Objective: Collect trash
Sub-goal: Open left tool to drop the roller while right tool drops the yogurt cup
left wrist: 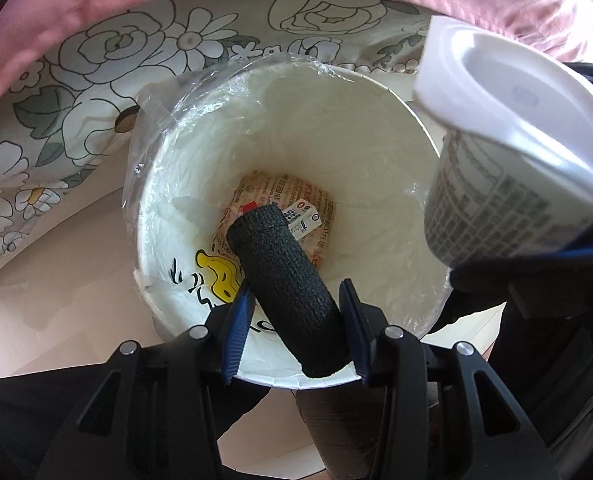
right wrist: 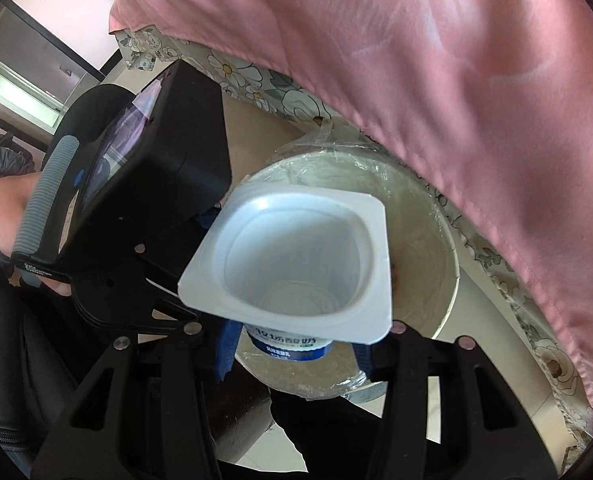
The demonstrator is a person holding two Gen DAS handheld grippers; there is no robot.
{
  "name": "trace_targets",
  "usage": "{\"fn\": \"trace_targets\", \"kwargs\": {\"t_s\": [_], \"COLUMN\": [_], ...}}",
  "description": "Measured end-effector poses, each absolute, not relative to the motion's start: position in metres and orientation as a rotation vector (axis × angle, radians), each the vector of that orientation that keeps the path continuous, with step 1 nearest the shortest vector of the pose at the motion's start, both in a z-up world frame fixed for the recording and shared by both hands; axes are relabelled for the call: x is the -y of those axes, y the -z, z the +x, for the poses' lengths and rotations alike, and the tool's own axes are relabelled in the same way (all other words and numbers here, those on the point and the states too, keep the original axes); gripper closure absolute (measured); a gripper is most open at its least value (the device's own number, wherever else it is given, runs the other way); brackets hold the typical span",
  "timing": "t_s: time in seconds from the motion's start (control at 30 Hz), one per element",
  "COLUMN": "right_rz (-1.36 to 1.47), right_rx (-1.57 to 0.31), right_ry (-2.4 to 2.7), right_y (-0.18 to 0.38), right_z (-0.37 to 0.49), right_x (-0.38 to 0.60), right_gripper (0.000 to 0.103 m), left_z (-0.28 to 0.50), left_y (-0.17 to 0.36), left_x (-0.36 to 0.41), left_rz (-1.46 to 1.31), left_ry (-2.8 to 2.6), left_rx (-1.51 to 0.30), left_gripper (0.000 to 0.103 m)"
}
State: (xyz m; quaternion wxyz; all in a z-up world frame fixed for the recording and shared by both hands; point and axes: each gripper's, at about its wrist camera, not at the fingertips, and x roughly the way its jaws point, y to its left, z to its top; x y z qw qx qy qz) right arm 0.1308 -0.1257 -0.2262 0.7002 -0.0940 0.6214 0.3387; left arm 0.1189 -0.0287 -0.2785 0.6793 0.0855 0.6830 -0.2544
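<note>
A white bin [left wrist: 400,128] lined with clear plastic stands on the floor by the bed. A printed wrapper [left wrist: 296,204] lies at its bottom. My left gripper [left wrist: 296,316] is over the bin's near rim, and a black foam tube [left wrist: 284,284] sits between its blue pads [left wrist: 238,332], pointing down into the bin. The pads look slightly apart from the tube. My right gripper [right wrist: 292,344] is shut on an empty white yogurt cup [right wrist: 296,264] and holds it over the bin [right wrist: 424,240]. The cup also shows in the left wrist view [left wrist: 508,152], at the right.
A pink blanket [right wrist: 436,80] and a floral sheet [left wrist: 108,80] hang from the bed just behind the bin. Pale floor [left wrist: 56,280] lies to the bin's left. The left gripper's black body [right wrist: 144,200] is close beside the cup.
</note>
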Motion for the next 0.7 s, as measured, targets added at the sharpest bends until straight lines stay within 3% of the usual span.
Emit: {"fn": "trace_targets", "kwargs": {"t_s": [0.1, 0.17, 0.23, 0.27, 0.33, 0.37, 0.43, 0.7], "right_rz": [-0.215, -0.223, -0.209, -0.213, -0.209, -0.211, -0.218, -0.244], "right_rx": [-1.401, -1.401, -1.404, -1.401, -1.401, -1.394, -1.386, -1.377], "right_ry": [-0.759, -0.752, -0.747, -0.738, -0.744, -0.739, -0.727, -0.674], "right_y": [0.234, 0.238, 0.240, 0.242, 0.244, 0.245, 0.245, 0.245], "right_z": [0.131, 0.130, 0.131, 0.131, 0.130, 0.130, 0.129, 0.126], "right_x": [0.122, 0.123, 0.124, 0.124, 0.124, 0.125, 0.124, 0.132], "right_gripper": [0.055, 0.054, 0.039, 0.028, 0.020, 0.012, 0.007, 0.007], "left_z": [0.120, 0.121, 0.122, 0.122, 0.122, 0.122, 0.121, 0.119], "left_y": [0.283, 0.285, 0.286, 0.287, 0.287, 0.288, 0.289, 0.298], "left_x": [0.030, 0.029, 0.028, 0.028, 0.027, 0.027, 0.028, 0.039], "left_rz": [0.165, 0.153, 0.146, 0.138, 0.132, 0.128, 0.132, 0.146], "left_ry": [0.572, 0.567, 0.566, 0.569, 0.568, 0.573, 0.585, 0.604], "left_rx": [-1.547, -1.554, -1.553, -1.556, -1.562, -1.567, -1.575, -1.594], "left_gripper": [0.056, 0.050, 0.030, 0.027, 0.013, 0.011, 0.008, 0.004]}}
